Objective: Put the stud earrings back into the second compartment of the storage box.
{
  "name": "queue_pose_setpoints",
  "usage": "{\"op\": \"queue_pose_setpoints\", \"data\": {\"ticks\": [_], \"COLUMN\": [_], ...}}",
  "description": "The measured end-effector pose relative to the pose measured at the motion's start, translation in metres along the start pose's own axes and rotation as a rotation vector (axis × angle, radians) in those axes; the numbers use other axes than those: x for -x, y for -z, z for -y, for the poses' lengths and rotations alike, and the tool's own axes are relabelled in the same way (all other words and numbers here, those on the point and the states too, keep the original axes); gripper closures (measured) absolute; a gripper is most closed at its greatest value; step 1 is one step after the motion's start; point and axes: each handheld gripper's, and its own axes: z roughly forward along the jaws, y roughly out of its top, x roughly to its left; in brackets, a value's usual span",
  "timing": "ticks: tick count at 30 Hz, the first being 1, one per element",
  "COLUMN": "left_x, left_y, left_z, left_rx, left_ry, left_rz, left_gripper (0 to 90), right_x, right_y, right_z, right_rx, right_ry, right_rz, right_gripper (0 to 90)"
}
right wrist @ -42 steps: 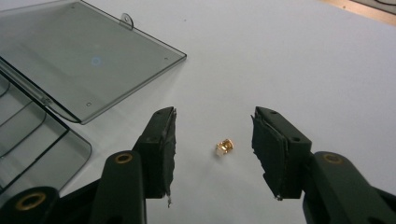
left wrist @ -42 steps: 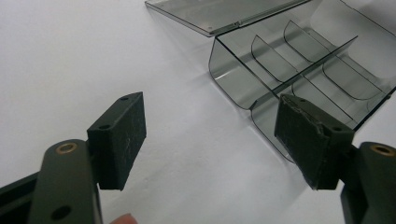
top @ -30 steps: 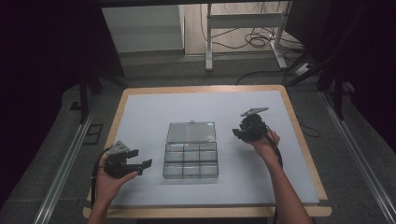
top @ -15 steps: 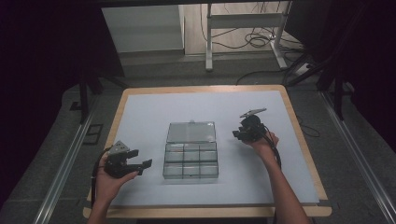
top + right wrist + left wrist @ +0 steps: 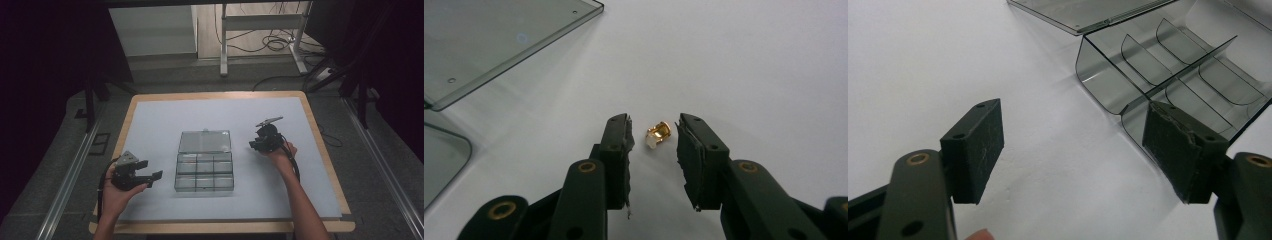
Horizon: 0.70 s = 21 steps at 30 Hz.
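Box [image 5: 204,167] lid open, compartments empty. Right gripper [image 5: 653,137] closing around gold connector [image 5: 658,135], not yet gripped. Left gripper [image 5: 1073,150] released, idle.

Left gripper [image 5: 1073,150] gapes wide above the white table [image 5: 923,65] — clear compartment box [image 5: 1168,75] just ahead.

Dim room (cables [image 5: 260,42] on floor [image 5: 200,77])

The right gripper [image 5: 653,137], a black two-jaw tool in the person's right hand, has just been closing its jaws, which now stand narrow on either side of a small gold-coloured metal connector with a white tip [image 5: 658,135] on the white tabletop, the pads not yet touching it
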Motion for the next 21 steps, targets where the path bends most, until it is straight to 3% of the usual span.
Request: {"op": "queue_pose_setpoints", "data": {"ticks": [8, 21], "left_x": [-0.001, -0.001], "left_y": [0.000, 0.000], "left_z": [0.000, 0.001], "left_rx": [0.002, 0.002], "left_ry": [-0.002, 0.006], "left_rz": [-0.001, -0.005], "left_gripper": [25.1, 25.0], "right_x": [-0.001, -0.002], "right_y": [-0.006, -0.011], "right_z": [0.000, -0.001], "right_rx": [-0.011, -0.007], "right_ry": [0.003, 0.007], "right_rz": [0.017, 0.044], "right_gripper": [67.9, 81.1]}}
